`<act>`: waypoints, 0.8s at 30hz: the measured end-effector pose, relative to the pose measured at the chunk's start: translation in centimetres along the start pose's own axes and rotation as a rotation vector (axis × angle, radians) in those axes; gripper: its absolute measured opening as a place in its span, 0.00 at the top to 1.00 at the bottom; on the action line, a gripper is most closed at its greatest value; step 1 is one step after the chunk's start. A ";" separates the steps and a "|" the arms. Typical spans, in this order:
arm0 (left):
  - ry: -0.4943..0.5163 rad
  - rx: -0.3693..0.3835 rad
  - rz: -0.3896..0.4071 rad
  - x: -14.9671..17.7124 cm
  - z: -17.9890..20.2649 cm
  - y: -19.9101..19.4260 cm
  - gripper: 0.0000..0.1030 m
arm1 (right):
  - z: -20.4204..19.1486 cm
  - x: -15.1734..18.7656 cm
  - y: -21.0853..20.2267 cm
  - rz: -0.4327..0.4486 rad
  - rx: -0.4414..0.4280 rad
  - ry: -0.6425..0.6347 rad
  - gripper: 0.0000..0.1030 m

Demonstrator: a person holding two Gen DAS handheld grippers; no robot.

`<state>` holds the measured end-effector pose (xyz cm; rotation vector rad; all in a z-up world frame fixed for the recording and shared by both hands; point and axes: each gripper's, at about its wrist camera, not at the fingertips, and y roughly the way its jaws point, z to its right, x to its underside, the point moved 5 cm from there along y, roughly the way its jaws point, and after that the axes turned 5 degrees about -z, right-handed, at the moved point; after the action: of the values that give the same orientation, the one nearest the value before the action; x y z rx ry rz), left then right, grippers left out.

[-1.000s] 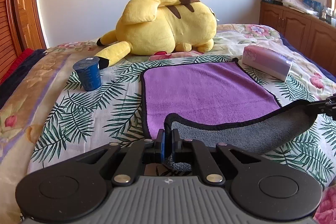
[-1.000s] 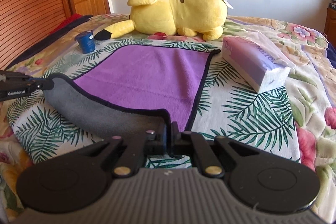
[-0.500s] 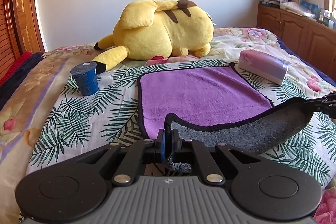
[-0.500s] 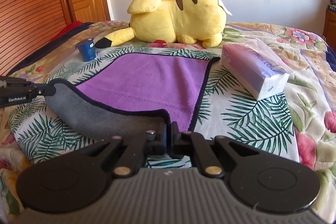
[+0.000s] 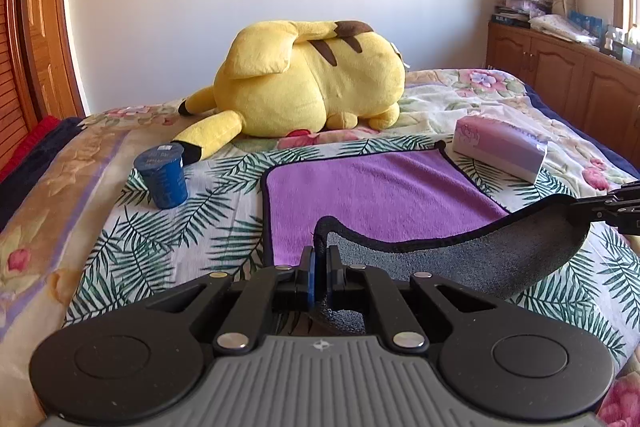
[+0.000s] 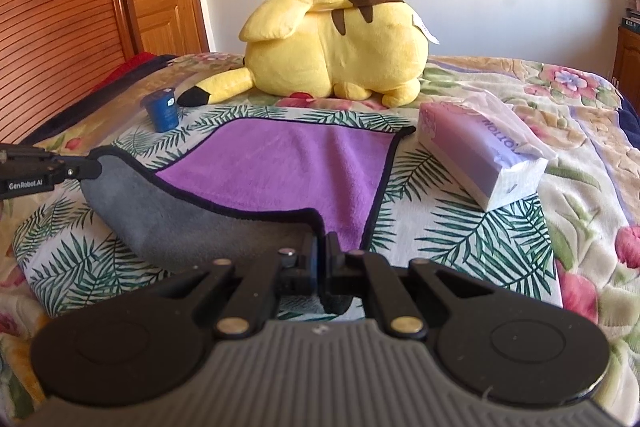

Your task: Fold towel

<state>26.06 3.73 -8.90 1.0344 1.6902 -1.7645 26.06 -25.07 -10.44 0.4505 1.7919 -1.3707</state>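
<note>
Two near corners of the towel (image 5: 380, 195) are being held up off the bed (image 5: 120, 239), one in each gripper, so that the near edge is being hung as a grey-backed sling while the purple face is lying flat farther out. In the left wrist view the left gripper (image 5: 319, 267) is being kept pinched tight on the black-piped left corner, with only cloth showing between its blue pads; the right gripper (image 6: 320, 263) is being kept clamped in the same way on the right corner. Each tool is also being seen from the opposite camera, at the edge of the view.

The step in hand is judged to be the first fold, near edge carried over toward the far edge. For a clean result, both corners are best being moved forward at equal height and equal pace, with the span between them being kept taut enough that the sagging middle is not dragged across the purple face. The corners are best being set down on the far corners before either grip is loosened.

Objects around the towel are being noted as limits on travel: a tissue pack (image 6: 480, 155) just beside the far right corner, a blue cup (image 5: 166, 175) off the far left, and a yellow plush toy (image 5: 308, 79) beyond the far edge.
</note>
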 end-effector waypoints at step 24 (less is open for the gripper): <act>0.038 0.006 0.019 -2.6 -0.9 1.6 1.00 | 0.9 -2.5 1.4 0.056 0.008 -0.046 0.96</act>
<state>29.00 4.06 -7.75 1.0901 1.6928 -1.7494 28.90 -24.96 -9.43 0.4662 1.7247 -1.3399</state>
